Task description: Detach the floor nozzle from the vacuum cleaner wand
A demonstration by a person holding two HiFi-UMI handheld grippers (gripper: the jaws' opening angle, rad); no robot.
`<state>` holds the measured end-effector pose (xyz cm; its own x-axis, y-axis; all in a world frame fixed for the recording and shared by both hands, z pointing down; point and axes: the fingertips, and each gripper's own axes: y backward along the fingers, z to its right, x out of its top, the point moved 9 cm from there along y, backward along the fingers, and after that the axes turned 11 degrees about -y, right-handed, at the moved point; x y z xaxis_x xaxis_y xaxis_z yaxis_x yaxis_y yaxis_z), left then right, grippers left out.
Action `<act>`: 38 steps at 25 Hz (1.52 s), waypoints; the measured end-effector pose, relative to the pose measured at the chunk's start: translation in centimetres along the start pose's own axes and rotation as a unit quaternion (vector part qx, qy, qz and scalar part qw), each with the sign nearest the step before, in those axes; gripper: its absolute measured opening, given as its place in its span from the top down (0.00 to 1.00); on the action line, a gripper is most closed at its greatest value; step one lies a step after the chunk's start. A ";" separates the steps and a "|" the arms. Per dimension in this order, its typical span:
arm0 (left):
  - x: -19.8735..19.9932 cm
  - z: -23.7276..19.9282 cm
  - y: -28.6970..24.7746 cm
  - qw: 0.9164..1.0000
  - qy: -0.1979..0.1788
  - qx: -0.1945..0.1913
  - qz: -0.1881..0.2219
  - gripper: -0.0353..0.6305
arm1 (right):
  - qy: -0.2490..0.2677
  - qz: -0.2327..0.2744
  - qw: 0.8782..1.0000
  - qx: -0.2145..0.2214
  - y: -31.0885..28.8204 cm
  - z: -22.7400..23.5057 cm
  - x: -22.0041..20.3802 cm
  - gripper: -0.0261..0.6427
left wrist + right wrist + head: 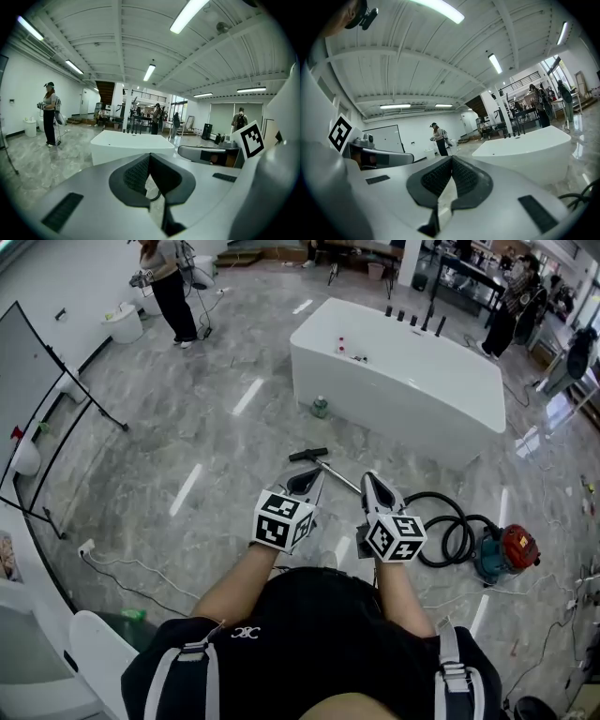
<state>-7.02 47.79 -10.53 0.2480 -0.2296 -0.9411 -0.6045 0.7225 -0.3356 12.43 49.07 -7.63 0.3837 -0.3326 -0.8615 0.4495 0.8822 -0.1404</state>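
The vacuum cleaner lies on the marble floor ahead of me. Its black floor nozzle (pixel 307 455) sits on the end of the thin metal wand (pixel 339 475), which runs back to a coiled black hose (pixel 452 526) and the red and teal body (pixel 507 551). My left gripper (pixel 306 480) hovers shut and empty just short of the nozzle. My right gripper (pixel 376 487) is also shut and empty, held above the wand. In the left gripper view the jaws (pixel 150 158) meet with nothing between them. The same holds in the right gripper view (pixel 451 163), where a bit of hose (pixel 582 191) shows.
A large white tub (pixel 403 381) stands beyond the vacuum, with a green bottle (pixel 320 407) at its near corner. A whiteboard on a black stand (pixel 33 399) is at the left. A person (pixel 171 287) stands far left, others at the back right. Cables trail on the floor (pixel 112 563).
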 end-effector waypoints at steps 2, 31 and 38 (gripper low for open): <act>1.0 -0.5 -2.3 1.000 -0.013 0.004 -0.008 0.93 | 0.000 -0.001 1.000 0.002 -1.5 1.7 1.0 0.95; 4.5 -8.3 -21.5 0.999 -0.013 0.001 -0.040 0.93 | -0.017 -0.036 0.999 -0.028 -15.2 15.4 6.8 0.95; 5.8 -16.0 -27.1 0.999 0.003 -0.010 -0.034 0.93 | 0.001 -0.064 0.997 -0.037 -24.3 17.0 7.9 0.95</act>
<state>-1.33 16.46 -7.60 0.2855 -0.2820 -0.9160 -0.6012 0.6917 -0.4003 18.30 19.32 -2.72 0.3247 -0.4440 -0.8351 0.4338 0.8545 -0.2857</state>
